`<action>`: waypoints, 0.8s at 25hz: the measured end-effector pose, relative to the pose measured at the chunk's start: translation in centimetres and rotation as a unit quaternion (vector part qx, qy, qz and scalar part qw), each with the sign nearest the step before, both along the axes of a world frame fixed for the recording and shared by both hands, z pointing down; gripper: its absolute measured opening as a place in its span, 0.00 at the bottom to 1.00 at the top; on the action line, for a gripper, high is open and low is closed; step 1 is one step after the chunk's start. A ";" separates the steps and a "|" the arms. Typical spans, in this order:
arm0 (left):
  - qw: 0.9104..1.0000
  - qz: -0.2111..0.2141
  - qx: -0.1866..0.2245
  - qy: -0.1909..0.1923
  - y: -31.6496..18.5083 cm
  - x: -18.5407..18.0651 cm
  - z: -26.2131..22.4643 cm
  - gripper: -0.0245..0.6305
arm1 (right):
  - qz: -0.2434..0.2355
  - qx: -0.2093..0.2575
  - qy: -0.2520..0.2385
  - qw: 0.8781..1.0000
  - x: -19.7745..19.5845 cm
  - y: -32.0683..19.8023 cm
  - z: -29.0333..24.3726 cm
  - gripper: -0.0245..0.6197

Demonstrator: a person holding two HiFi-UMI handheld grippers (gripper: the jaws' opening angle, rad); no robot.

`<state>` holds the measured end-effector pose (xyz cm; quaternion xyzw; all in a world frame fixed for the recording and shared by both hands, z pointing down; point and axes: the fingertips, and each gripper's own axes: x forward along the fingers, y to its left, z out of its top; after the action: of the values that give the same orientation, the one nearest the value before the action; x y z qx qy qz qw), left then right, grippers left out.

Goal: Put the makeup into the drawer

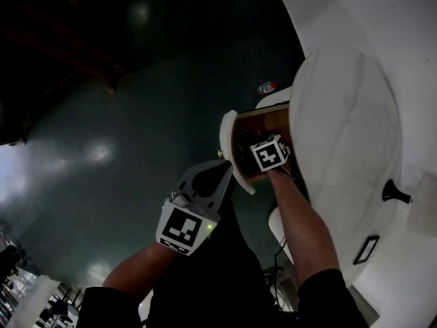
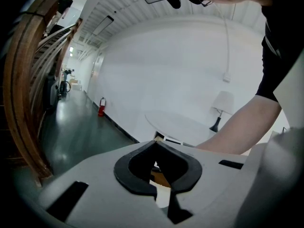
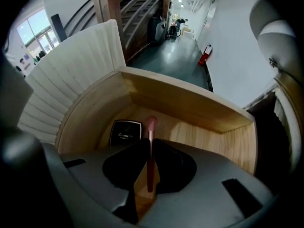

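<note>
Pink and slim, the makeup stick [image 3: 150, 167] is clenched in our right tool [image 3: 149, 144] and points down into the open wooden drawer [image 3: 190, 109], above a black compact [image 3: 126, 131] lying on its floor. Our left tool [image 2: 156, 148] is closed on nothing, near the drawer front.
</note>
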<state>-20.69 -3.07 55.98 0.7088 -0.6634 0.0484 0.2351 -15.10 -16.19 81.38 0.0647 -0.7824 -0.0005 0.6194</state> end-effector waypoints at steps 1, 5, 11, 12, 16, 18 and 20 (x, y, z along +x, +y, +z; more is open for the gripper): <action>1.000 0.000 -0.001 0.001 0.0 0.0 0.1 0.05 | 0.007 -0.004 0.013 1.000 0.6 0.0 0.5 0.11; 1.000 0.000 -0.005 0.001 -0.1 -0.3 0.6 0.05 | 0.009 -0.006 0.039 0.999 1.3 -0.2 1.9 0.11; 1.000 0.005 -0.011 0.003 0.2 0.3 1.1 0.05 | 0.019 -0.025 0.057 0.998 2.1 -0.2 3.0 0.11; 1.000 0.007 -0.011 0.005 0.3 0.5 1.2 0.05 | 0.020 -0.029 0.061 0.998 2.2 -0.1 3.1 0.11; 1.000 0.019 -0.014 0.008 0.4 1.7 1.2 0.05 | 0.021 -0.045 0.077 0.996 2.2 0.3 3.5 0.11; 0.999 0.030 -0.017 0.002 0.4 2.5 0.9 0.05 | 0.021 -0.041 0.078 0.996 2.2 0.1 3.5 0.11; 0.999 0.038 -0.015 0.000 0.5 3.3 0.5 0.05 | 0.023 -0.035 0.077 0.996 2.2 -0.1 3.2 0.11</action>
<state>-17.41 -2.58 56.43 0.7301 -0.6349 0.0669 0.2438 -12.87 -16.26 84.58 0.0609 -0.7301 0.0363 0.6796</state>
